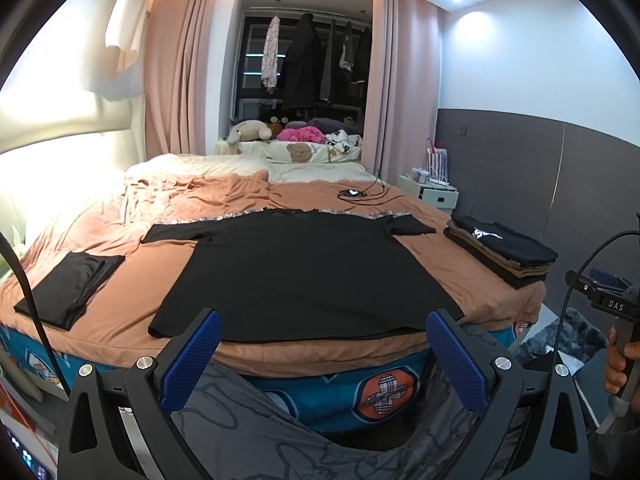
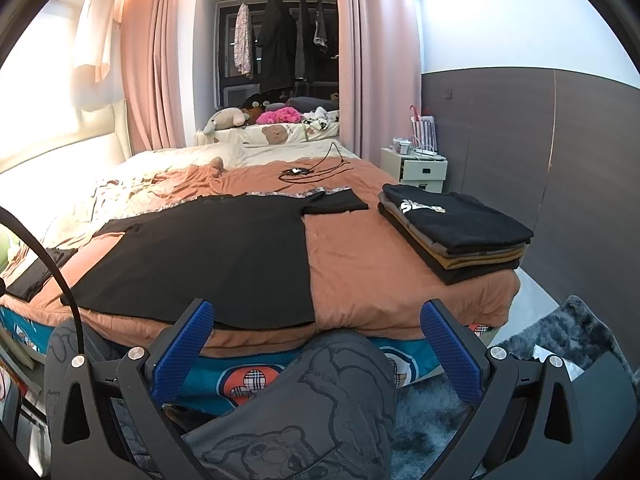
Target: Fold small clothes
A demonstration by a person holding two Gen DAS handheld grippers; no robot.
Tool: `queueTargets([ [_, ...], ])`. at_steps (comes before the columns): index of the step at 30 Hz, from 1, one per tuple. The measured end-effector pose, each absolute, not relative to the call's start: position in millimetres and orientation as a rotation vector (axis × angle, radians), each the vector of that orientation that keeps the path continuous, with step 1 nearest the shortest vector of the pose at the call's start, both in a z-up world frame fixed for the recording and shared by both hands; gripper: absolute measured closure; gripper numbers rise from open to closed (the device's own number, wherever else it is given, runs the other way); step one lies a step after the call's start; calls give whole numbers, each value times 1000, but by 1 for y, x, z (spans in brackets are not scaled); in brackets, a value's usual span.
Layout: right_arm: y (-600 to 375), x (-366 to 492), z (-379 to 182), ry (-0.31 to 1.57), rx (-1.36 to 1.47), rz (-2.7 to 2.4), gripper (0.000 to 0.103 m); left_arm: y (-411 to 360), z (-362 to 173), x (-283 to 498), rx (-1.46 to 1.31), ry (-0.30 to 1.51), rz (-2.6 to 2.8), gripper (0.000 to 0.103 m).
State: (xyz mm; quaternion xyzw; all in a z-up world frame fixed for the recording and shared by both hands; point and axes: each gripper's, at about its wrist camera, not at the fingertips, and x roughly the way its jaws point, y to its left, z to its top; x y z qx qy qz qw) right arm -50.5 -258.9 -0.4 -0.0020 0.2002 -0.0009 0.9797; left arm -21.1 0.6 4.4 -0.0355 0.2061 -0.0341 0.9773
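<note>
Left wrist view has the left gripper (image 1: 323,344) held low, off the near edge of the bed (image 1: 100,240), jaws spread wide with nothing between them. The blue pads (image 1: 192,360) have a fine knurled, grippy-looking texture and sit on matte black arms with silver bolts. It's pointed straight at the hem of the black t-shirt (image 1: 304,272), but not touching it.

At the far right of that view a hand (image 1: 620,364) is wrapped round the grip of the other tool, which carries a "DAS" label.

Over on the right wrist view, the right gripper (image 2: 316,340) is in the same pose: low, in front of the mattress edge, jaws wide apart and empty, above a leg in grey cartoon-print pants (image 2: 320,412).

The t-shirt (image 2: 208,256) lies flat and smooth in the middle of the bed on a terracotta sheet (image 2: 348,264), short sleeves out to each side, hem right at the near edge. The fabric looks soft and matte, with no wrinkles to speak of.

To its right there's a neat stack of folded clothes (image 2: 456,236), black on top with a white graphic, brown layers under it. On the left lies one folded black garment (image 1: 70,288), rectangular and flat. A fluffy grey rug (image 2: 560,332) covers the floor.
</note>
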Motion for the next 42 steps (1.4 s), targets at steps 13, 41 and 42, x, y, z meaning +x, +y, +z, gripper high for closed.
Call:
queueTargets([
  [13,-261,-44,2,407,4,1,0,2,1,-16,-72,427,-56,0],
  [41,-225,49,34,451,-17,80,0,62,9,16,-136,464,105,0],
  [42,-225,54,34,450,-12,81,0,67,9,22,-151,474,109,0],
])
